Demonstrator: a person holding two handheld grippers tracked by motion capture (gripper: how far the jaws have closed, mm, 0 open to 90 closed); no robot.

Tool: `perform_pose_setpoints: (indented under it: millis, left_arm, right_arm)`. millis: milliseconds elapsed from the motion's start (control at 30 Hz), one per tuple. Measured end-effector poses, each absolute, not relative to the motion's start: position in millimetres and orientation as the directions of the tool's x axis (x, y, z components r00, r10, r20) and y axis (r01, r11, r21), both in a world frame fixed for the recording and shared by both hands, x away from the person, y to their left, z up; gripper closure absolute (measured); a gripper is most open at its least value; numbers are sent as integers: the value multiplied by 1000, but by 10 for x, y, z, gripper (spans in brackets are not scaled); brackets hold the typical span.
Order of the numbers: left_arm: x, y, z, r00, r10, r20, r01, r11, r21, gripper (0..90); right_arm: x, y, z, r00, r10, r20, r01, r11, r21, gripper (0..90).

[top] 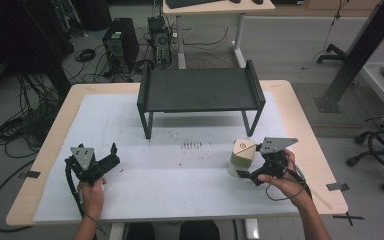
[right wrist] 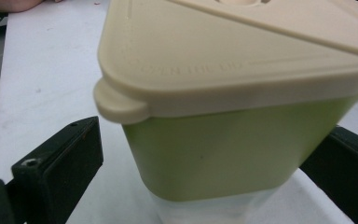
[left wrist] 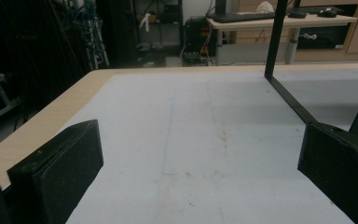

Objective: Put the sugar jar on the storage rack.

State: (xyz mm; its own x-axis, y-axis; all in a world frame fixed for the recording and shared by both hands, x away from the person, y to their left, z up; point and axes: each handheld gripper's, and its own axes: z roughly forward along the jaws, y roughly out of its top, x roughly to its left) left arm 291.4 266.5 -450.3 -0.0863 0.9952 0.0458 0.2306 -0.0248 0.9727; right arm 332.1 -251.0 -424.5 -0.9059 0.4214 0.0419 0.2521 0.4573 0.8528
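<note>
At the near edge of the table (top: 45,165) the person's two forearms come in, each hand holding a gripper. On the near left, the left gripper (top: 111,156) rests above the white mat (top: 170,180), its fingers (left wrist: 58,175) spread apart with nothing but bare mat between them. In the left gripper view a dark leg of the black rack (left wrist: 274,42) rises ahead on the right.

Farther back, at the middle of the table, the black rack (top: 200,90) stands on its four legs, its flat top bare. A small row of dark marks (top: 191,145) lies on the mat just in front of it.

On the near right stands the container (top: 242,156), upright on the mat, with a beige lid (right wrist: 242,60), a green band below it and a clear base. The right gripper (top: 240,172) sits against its right near side. In the right gripper view its fingers (right wrist: 60,163) stand apart, one on either side of the green body, the left one clearly not touching; contact on the right cannot be told.
</note>
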Motion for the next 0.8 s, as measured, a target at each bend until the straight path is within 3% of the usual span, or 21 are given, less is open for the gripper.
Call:
perform_pose_setpoints:
  millis: [800]
  left_arm:
    - [2914,2662,-4503,-85,995,47,230,-26,973,2]
  right_arm:
    - [3352,-2426,-4259,-908,416,48,252,451,857,9]
